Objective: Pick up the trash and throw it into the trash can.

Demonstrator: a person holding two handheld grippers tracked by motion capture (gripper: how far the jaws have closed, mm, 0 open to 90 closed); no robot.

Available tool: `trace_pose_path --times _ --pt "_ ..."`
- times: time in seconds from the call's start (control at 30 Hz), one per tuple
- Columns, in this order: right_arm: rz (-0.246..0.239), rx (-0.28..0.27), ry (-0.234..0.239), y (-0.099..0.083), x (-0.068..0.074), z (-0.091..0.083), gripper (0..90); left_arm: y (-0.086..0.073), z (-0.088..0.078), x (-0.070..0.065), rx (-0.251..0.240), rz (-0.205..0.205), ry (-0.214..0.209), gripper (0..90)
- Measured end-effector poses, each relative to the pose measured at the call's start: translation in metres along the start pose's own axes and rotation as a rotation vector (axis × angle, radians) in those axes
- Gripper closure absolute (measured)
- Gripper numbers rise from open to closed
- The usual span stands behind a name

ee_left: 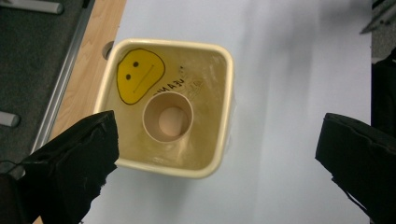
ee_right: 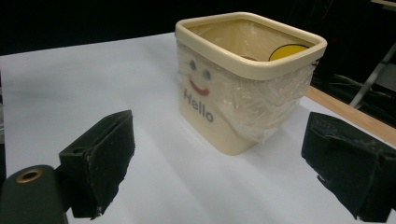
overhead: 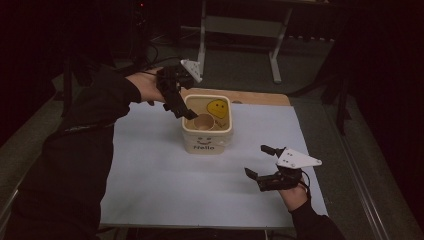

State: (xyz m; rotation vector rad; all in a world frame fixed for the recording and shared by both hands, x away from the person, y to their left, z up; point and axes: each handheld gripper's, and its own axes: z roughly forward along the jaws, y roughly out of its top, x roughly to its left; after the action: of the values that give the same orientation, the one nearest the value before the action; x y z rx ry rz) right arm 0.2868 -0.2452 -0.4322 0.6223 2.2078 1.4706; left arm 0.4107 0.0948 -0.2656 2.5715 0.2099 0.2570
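A cream square bin (overhead: 208, 143) with a smiley face and "Hello" on its front stands at the table's middle. It is lined with clear plastic (ee_right: 261, 100). Inside lie a brown paper cup (ee_left: 167, 117), upright and seen from above, and a yellow smiley sticker (ee_left: 139, 75) on the wall. My left gripper (overhead: 182, 110) hangs open just above the bin's left rim (ee_left: 166, 170), nothing between its fingers (ee_left: 77, 163). My right gripper (overhead: 259, 161) rests open near the table's front right, pointed at the bin (ee_right: 247, 65).
A white sheet (overhead: 150, 170) covers the wooden table (overhead: 260, 97). Beyond the table stands a grey metal desk frame (overhead: 240, 30) on a dark floor. Black cables (overhead: 150, 55) trail at the back left.
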Motion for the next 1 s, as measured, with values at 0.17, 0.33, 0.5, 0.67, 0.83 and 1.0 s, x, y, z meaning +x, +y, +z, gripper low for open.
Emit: trace_pose_path --times 0.17,0.33,0.5,0.67,0.83,1.0 --pt "-0.001 0.000 0.000 0.000 0.000 0.000 9.5 -0.016 0.001 -0.007 -0.014 -0.013 -0.005 0.5" --pt "0.000 0.000 0.000 0.000 0.000 0.000 9.5 -0.033 0.004 -0.015 -0.016 -0.035 -0.029 0.5" --pt "0.002 0.004 0.000 0.000 0.001 0.001 9.5 -0.050 0.008 -0.024 -0.053 -0.061 -0.047 0.5" --pt "0.000 0.006 0.000 0.000 0.001 0.001 9.5 -0.062 0.013 -0.032 -0.067 -0.072 -0.063 0.5" --pt "0.002 0.004 0.000 0.000 0.000 0.001 9.5 -0.073 0.019 -0.039 -0.073 -0.080 -0.073 0.5" --pt "-0.001 0.007 0.001 0.000 0.000 0.001 9.5 -0.086 0.023 -0.048 -0.114 -0.092 -0.081 0.5"
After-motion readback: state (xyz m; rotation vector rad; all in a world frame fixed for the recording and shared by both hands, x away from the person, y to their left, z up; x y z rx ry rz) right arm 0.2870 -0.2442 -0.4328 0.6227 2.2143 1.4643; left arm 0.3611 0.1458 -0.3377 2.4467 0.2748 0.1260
